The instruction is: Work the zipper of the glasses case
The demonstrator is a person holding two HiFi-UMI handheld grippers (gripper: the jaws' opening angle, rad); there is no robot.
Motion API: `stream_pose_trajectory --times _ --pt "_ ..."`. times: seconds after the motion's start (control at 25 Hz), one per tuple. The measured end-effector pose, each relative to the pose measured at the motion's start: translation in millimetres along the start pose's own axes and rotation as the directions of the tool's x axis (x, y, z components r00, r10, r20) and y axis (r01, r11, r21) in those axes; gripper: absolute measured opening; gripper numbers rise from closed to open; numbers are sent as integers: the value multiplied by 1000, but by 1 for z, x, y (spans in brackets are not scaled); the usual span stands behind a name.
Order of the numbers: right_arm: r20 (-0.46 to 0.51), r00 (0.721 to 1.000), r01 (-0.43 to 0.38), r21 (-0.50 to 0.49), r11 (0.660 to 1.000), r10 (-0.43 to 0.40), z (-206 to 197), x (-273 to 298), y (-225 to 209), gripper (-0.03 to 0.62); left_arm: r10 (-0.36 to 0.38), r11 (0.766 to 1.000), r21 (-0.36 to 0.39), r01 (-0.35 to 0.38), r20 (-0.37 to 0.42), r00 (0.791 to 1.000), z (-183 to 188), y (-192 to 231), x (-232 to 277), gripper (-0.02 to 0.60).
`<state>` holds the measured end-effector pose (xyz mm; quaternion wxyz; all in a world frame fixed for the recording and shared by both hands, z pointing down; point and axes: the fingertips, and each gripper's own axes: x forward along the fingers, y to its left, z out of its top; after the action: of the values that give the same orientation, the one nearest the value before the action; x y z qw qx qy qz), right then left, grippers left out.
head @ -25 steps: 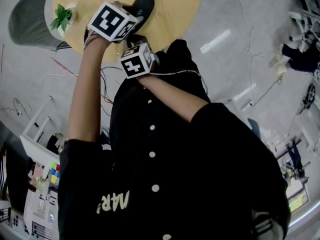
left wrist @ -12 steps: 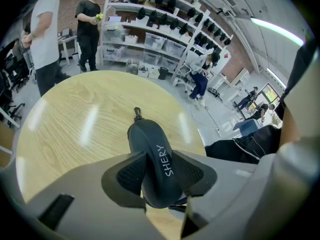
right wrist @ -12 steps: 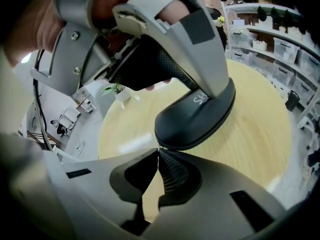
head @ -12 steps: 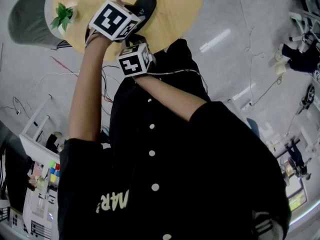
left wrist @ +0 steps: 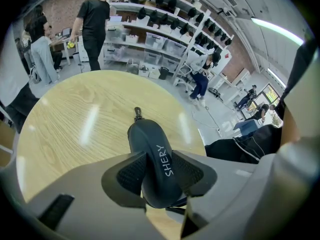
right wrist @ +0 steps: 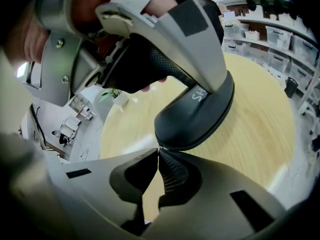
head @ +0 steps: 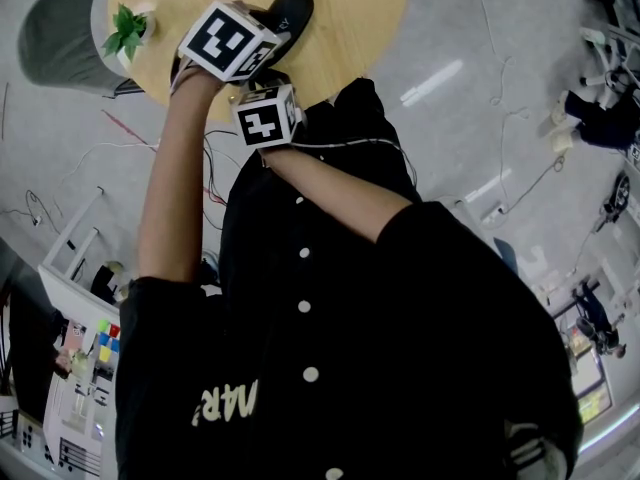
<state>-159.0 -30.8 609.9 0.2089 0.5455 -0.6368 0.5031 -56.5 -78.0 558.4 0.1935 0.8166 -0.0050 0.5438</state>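
Note:
A black glasses case [left wrist: 151, 151] with white lettering lies lengthwise on the round wooden table [left wrist: 75, 124], a small loop [left wrist: 138, 114] at its far tip. My left gripper [left wrist: 159, 173] is shut on the case, its textured pads pressing both sides. In the right gripper view, the case [right wrist: 200, 114] sits under the left gripper's fingers [right wrist: 195, 39]. My right gripper [right wrist: 159, 156] is shut, its tips pinching the zipper pull at the zip seam on the case's near end; the pull is mostly hidden. In the head view both marker cubes [head: 228, 40] [head: 266, 116] sit close together over the case [head: 288, 10].
A small potted plant [head: 125, 30] stands on the table's left edge. A grey chair [head: 55, 28] is beside the table. Shelves with boxes [left wrist: 150, 39] and several people stand beyond the table. Cables lie on the floor [head: 490, 98].
The right gripper has rolled slightly about its own axis, its marker cube turning a little. The left gripper and the case have stayed put.

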Motion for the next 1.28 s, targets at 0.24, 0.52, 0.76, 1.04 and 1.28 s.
stream_pose_trajectory --times 0.24,0.52,0.76,1.04,1.28 --pt "22 1000 -9 -20 1000 9 4 2 -2 12 1 1000 2 -1 -7 1000 1 1 1 158" --pt "-58 994 -92 -52 994 89 -6 -13 -4 200 6 1000 15 -6 10 1000 1 0 -2 158" --pt "-11 992 -124 -130 984 124 8 -53 -30 193 29 1000 9 -30 35 999 1 -1 -6 158" --pt "191 954 -152 -354 923 230 79 -118 -53 192 121 993 -39 -115 233 965 25 -5 -50 158" --pt "317 886 -147 -503 852 340 154 -193 -52 160 267 964 -124 -237 478 837 43 -23 -127 155"
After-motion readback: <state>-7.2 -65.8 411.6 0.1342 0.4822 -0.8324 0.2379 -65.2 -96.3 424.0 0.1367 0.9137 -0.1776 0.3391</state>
